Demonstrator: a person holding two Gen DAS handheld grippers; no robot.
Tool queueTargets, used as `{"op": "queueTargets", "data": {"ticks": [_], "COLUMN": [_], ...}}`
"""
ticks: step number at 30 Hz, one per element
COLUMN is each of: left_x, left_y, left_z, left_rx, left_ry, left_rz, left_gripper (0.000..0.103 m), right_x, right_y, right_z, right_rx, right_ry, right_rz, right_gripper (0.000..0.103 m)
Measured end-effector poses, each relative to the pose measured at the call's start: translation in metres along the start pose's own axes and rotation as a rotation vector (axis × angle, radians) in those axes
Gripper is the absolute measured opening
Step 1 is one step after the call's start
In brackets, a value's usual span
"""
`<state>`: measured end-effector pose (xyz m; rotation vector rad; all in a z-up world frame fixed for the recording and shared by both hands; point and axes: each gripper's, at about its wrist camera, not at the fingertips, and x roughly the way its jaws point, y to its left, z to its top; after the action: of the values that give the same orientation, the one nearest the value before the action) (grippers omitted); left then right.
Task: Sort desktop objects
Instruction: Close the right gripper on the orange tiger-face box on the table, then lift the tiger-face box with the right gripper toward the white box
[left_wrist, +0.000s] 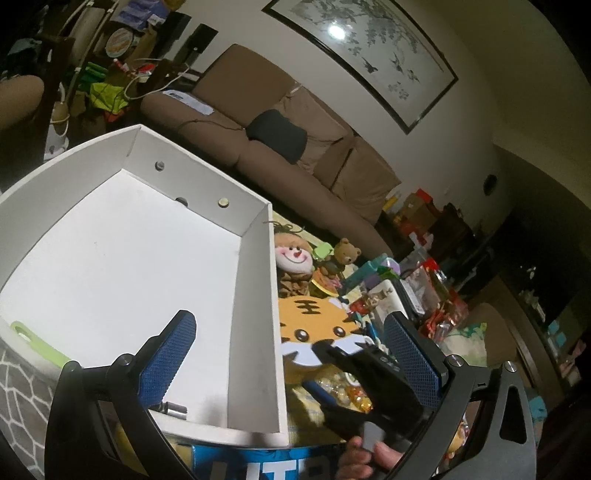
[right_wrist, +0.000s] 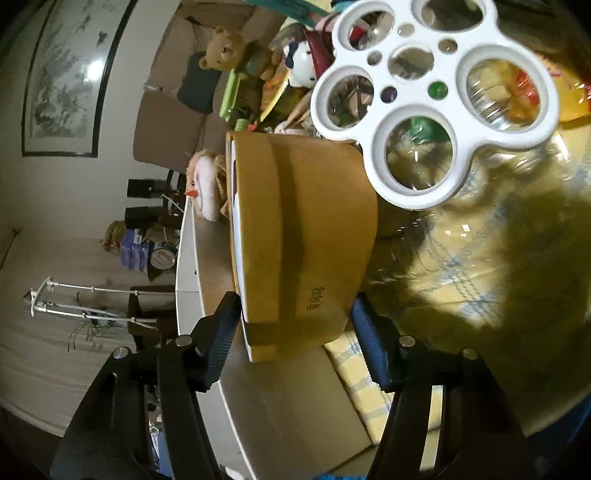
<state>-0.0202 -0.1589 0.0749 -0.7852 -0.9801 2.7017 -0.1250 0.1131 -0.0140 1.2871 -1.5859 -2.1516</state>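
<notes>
My right gripper (right_wrist: 291, 339) sits around the tiger toy (right_wrist: 303, 236), not squeezing it. My left gripper (left_wrist: 291, 354) is wide apart over the white box's (left_wrist: 255, 295) edge.

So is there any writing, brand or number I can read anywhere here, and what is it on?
Nothing reads whole.
Blue box at the bottom of the left wrist view: big white letters, cut off by the picture's edge, not readable as a word.
Mustard-coloured object in the right wrist view: a small dark stamp, too small to read.
Nothing else shows legible text.
</notes>
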Motion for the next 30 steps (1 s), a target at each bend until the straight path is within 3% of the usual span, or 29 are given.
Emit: {"op": "queueTargets", "data": {"ticks": [15,18,20,22,24,30], "left_x": [0.012,0.013,0.013,0.014,0.016,0.02], "left_y": [-0.002,-0.003,-0.005,-0.004,-0.004,-0.005], "left_z": [-0.004,-0.005,-0.006,-0.007,-0.006,-0.007], "left_rx": [-0.006,-0.001,0.002,-0.001,-0.006,-0.001], "left_ry": [0.039,0.048,0.048,0.052,0.061,0.069], "left_rz": [-0.025,-0.036,-0.037,-0.038,-0.042,-0.038], "left_gripper": [0.103,0.103,0.103,0.103,0.103,0.103], "right_x": [0.017,0.027,0.036,0.042,0.045,0.042], "right_y": [-0.004,-0.01,-0.01,-0.014,-0.014,0.003], "right_z": [0.012,0.013,0.014,0.014,0.012,0.015], "right_rx": [0.14,0.169,0.172,0.165,0.126,0.076], "right_ry": [0.102,0.117,0.119,0.11,0.082,0.058], "right_rz": [0.144,0.156,0.132,0.104,0.075,0.097], "right_gripper": [0.056,0.062,0.071,0.073,0.065,0.058]}}
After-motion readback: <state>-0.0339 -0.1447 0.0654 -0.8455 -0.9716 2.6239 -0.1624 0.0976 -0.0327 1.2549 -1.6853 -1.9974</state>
